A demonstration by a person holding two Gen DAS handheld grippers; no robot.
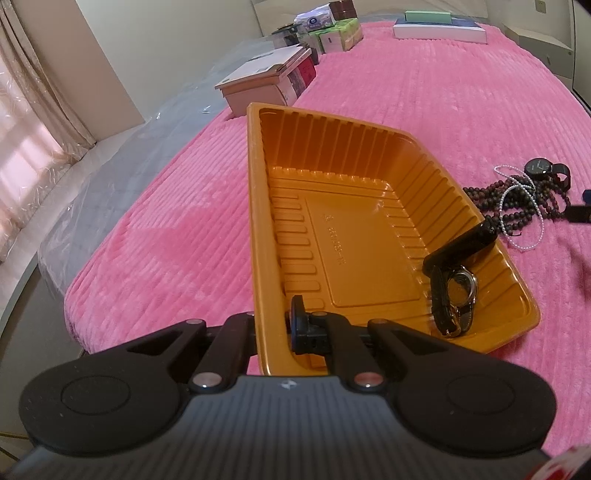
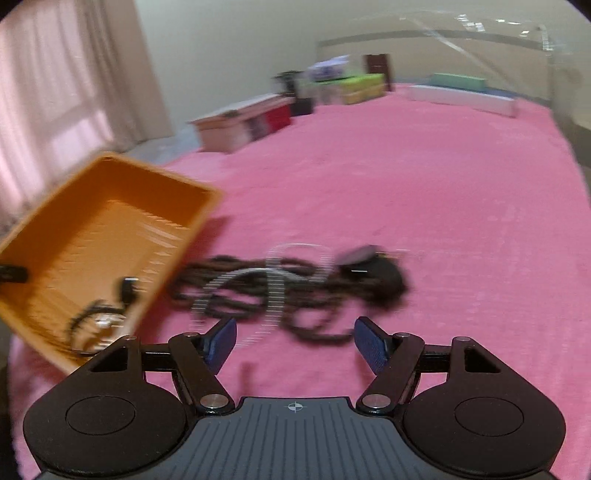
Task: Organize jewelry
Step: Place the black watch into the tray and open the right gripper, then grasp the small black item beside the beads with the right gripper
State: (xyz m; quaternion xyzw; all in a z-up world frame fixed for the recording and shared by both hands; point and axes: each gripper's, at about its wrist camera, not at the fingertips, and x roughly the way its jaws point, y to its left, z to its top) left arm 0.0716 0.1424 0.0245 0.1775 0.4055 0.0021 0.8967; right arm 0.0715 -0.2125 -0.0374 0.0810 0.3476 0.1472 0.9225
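Note:
An orange plastic tray [image 1: 258, 192] lies on the pink bedspread, and my left gripper [image 1: 273, 328] is shut on its near rim. A black-strapped watch [image 1: 456, 291] lies in the tray's near right corner. To the right of the tray, on the spread, sit dark bead strands [image 1: 532, 206], a white pearl string [image 1: 524, 221] and a second black watch [image 1: 541, 168]. In the blurred right wrist view my right gripper [image 2: 295, 345] stands open and holds nothing, just short of the dark beads [image 2: 295, 295] and the pearl string [image 2: 275, 288]. The tray [image 2: 177, 181] lies to its left.
Boxes [image 1: 266, 79] and tissue packs [image 1: 332, 35] line the far left of the bed. A flat white and green box [image 1: 439, 26] lies at the far end. The bed's left edge drops off beside a curtained window [image 1: 33, 122]. Open bedspread [image 2: 443, 203] spreads beyond the jewelry.

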